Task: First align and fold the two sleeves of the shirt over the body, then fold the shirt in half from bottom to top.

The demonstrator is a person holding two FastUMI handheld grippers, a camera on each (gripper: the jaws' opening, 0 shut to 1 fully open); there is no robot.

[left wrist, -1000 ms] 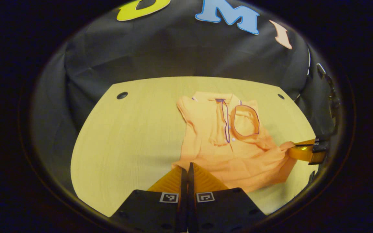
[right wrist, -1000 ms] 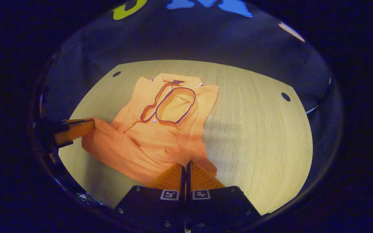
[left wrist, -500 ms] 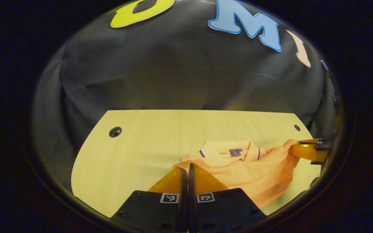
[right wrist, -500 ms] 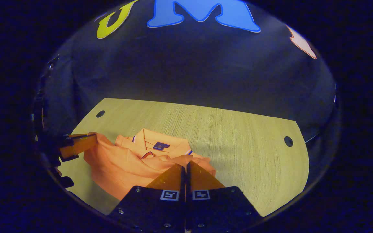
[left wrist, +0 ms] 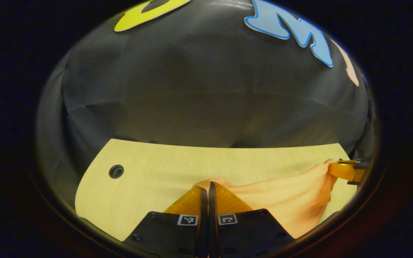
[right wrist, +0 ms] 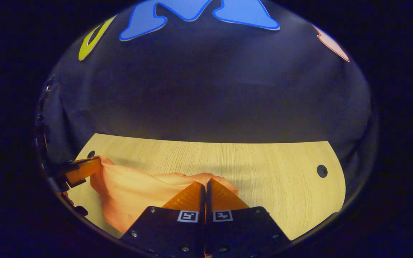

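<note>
Shirt (left wrist: 292, 200) hem carried up and forward by left gripper (left wrist: 208, 184) and right gripper (right wrist: 205, 182), collar, placket and folded sleeves now covered, fabric stretched between them over the table (right wrist: 271, 179).

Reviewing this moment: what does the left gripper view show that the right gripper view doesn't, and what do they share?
Left gripper view: the left gripper up close, shut on the orange shirt's hem, with the right gripper far off. Right gripper view: the reverse, the right gripper close and shut on the hem, the left gripper at its left edge. Both: the orange cloth shirt stretched between the grippers above the pale wooden table.
</note>
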